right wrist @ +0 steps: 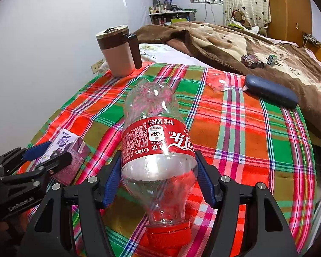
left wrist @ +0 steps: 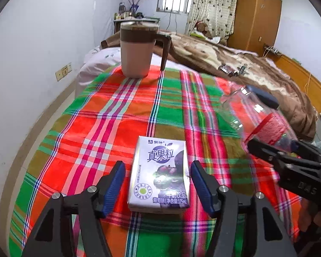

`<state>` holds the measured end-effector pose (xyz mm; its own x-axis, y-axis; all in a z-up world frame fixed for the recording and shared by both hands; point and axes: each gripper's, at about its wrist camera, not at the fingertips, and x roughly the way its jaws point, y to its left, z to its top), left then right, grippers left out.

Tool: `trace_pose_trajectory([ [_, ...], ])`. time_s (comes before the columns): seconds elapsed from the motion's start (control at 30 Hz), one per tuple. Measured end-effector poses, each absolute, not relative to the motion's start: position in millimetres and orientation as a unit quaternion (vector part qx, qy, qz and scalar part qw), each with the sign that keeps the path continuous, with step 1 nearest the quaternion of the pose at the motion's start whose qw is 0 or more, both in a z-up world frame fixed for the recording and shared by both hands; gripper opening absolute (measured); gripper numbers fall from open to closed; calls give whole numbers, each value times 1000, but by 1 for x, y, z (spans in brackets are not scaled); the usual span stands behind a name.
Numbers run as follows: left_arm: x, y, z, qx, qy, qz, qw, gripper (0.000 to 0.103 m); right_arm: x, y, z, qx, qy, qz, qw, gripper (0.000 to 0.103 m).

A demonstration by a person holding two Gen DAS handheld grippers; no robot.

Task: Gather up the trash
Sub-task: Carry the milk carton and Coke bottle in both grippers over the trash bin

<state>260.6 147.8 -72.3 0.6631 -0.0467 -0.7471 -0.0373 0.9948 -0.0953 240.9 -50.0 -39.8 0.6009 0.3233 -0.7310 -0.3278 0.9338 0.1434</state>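
Closest in, the right gripper (right wrist: pixel 158 180) is clamped on an empty clear cola bottle (right wrist: pixel 158 150), its blue pads pressed against both sides just below the red label, with the red cap pointing back toward the camera and the base tipped away above the plaid cloth (right wrist: pixel 246 141). Just left of the bottle, the left gripper (left wrist: pixel 158 184) has its jaws apart around a small purple-and-white milk carton (left wrist: pixel 160 175), which lies flat on the plaid cloth; a narrow gap shows on each side, so the pads seem not to touch it, though the fisheye edge makes that hard to settle. Beyond the bottle to the right, a dark blue case (right wrist: pixel 271 91) lies on the cloth, with a small clear packet (right wrist: pixel 220 82) beside it. Farther back and left of the bottle, a pink mug with a brown lid and handle (right wrist: pixel 117 51) stands upright at the cloth's far edge. Behind everything, a brown blanket (right wrist: pixel 224 42) covers the bed.
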Motion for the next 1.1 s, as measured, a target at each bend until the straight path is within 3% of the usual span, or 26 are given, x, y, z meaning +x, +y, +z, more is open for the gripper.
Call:
trace_pose_trajectory([
  [0.1,264,148,-80,-55,420,-1,906,63,240,-51,-40,0,407,185,894,65],
  [0.17,262,151,-80,-63,416,-5,907,56,239,-51,-41,-2,407,186,894,65],
  [1.1,186,48,-8,-11,349,-71,934,56,167,-149,-1,55,352,137,924,65],
])
